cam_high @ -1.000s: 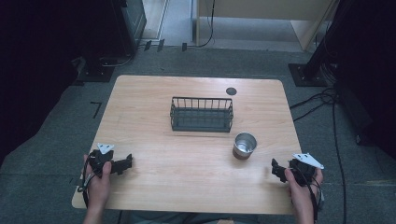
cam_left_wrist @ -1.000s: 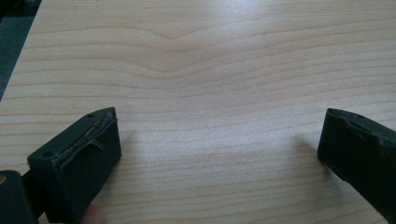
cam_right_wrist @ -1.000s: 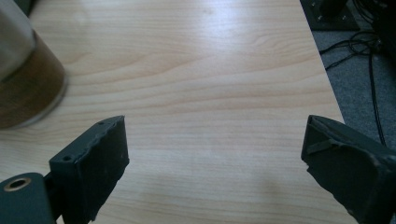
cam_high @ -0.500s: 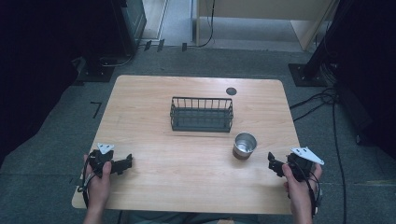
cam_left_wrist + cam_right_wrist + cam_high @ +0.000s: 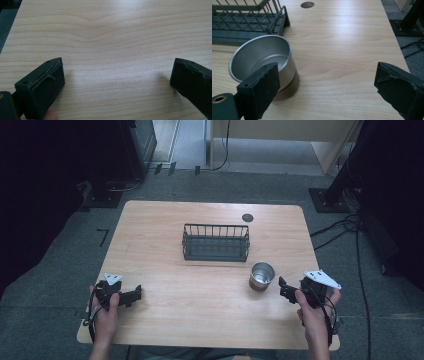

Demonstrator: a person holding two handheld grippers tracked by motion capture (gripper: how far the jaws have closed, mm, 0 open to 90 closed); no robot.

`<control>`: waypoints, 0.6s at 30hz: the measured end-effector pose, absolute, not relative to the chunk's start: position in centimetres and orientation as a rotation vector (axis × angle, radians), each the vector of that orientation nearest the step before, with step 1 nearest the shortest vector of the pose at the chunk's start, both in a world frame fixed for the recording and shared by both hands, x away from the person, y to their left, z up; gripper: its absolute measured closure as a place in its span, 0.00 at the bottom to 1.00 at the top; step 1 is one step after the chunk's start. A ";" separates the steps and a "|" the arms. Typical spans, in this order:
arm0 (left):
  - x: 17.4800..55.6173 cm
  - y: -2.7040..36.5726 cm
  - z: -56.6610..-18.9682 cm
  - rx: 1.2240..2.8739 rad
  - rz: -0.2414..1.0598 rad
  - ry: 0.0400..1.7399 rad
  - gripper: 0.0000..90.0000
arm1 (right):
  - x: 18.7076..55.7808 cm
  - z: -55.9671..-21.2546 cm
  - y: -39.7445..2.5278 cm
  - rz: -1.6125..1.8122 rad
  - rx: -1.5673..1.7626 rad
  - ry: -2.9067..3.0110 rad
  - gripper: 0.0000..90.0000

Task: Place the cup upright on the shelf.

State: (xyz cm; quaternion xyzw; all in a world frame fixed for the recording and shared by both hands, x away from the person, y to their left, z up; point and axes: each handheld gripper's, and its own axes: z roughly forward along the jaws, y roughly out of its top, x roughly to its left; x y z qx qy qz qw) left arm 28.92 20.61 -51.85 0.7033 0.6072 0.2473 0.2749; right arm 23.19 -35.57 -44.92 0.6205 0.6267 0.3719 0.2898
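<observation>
At the near-left corner of the wooden counter (image 5: 165, 220), the left hand-held gripper (image 5: 131, 295) rests low with its jaws spread wide over bare wood, apparently idle while the other hand works. Mid-counter stands a dark wire basket (image 5: 216, 242), open side up and seemingly empty, a likely destination for whatever is lifted. Just right of it and nearer the person sits a small metal cup (image 5: 262, 275), upright, its mouth open. The right hand-held gripper (image 5: 283, 288) is just beside the cup, jaws wide and empty, aimed toward it as if lining up a grasp. In the right gripper view, one jaw covers the near wall of the cup (image 5: 262, 60), so contact cannot be judged; the basket (image 5: 244, 22) is cut off at the frame's edge. A round hole (image 5: 247, 217) marks the far counter.
</observation>
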 end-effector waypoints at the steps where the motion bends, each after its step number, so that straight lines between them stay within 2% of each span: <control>1: 28.9 20.6 -51.9 1.890 0.665 1.632 0.00 | 23.3 -44.7 -35.4 0.995 1.655 1.674 0.05; 18: 28.9 20.6 -51.9 1.890 0.664 1.632 0.00 | 24.9 -43.4 -32.6 1.033 1.609 1.742 0.01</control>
